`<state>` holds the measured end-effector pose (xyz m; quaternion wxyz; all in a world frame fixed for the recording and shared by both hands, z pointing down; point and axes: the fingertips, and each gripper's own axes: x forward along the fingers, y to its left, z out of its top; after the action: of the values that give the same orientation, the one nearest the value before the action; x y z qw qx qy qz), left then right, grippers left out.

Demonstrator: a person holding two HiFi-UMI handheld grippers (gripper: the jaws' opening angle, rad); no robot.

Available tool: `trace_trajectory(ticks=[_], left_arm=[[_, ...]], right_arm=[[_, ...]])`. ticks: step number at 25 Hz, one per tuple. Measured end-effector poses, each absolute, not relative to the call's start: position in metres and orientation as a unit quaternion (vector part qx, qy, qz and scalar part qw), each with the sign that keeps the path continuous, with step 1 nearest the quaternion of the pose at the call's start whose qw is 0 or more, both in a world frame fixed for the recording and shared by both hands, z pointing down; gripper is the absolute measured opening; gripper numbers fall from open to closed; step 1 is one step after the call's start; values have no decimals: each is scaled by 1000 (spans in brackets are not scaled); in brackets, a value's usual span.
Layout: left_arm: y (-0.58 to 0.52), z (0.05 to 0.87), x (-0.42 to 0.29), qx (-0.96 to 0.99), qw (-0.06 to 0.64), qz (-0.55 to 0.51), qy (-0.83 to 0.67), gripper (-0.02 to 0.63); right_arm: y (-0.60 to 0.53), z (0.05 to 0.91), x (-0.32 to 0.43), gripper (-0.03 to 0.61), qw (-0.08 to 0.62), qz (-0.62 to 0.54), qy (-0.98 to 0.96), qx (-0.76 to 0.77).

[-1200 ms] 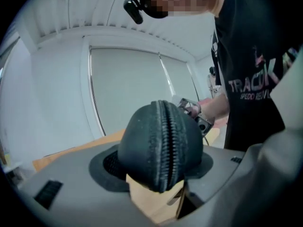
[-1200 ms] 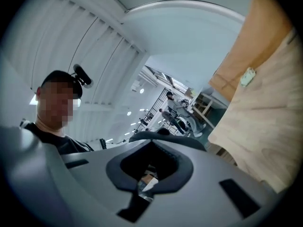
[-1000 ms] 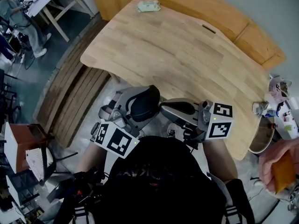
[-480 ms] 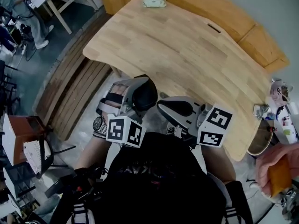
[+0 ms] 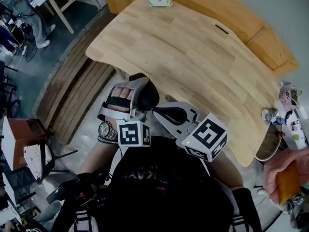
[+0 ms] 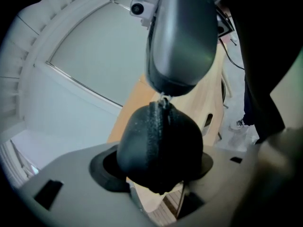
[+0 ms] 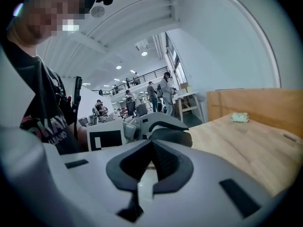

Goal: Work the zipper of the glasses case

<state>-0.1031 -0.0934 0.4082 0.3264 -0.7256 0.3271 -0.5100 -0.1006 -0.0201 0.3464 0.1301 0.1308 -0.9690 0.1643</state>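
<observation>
My left gripper (image 5: 141, 92) is shut on a black glasses case (image 5: 147, 97), held in the air just off the near edge of the wooden table (image 5: 193, 47). In the left gripper view the rounded end of the case (image 6: 158, 143) fills the space between the jaws, its zipper seam running up the middle. A small silver zipper pull (image 6: 164, 98) sits at the top of the seam. My right gripper (image 5: 157, 111) comes in from the right, and its tip (image 6: 163, 92) is shut on that pull. Its dark pads (image 7: 158, 159) meet with no gap.
A small pale green packet (image 5: 159, 1) lies at the table's far edge, in front of a wooden bench (image 5: 227, 13). A metal bowl (image 5: 270, 141) and clutter stand at the right. A person's pink sleeve (image 5: 285, 170) is at lower right. People work at desks far left (image 5: 19, 13).
Both grippers have rolled and sunk a little toward my body, so the marker cubes face differently. The case stays in the left jaws and the right tip stays at the case.
</observation>
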Motion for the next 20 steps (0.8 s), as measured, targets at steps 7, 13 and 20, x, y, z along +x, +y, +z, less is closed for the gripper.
trace_trajectory(ticks=[7,13,20], left_arm=[[-90,414,-100,-724,327,-515,322,284],[-89,417,-99,-723,313,-520,330,284],[-87,429,-98,-733,271,-526,335,282]], right_arm=[[-11,351,-114,15,151,141,-971,118],[-10,352,-115,15,152,120,-974,118],[-6,362,-115,15,185,8,-975,124]])
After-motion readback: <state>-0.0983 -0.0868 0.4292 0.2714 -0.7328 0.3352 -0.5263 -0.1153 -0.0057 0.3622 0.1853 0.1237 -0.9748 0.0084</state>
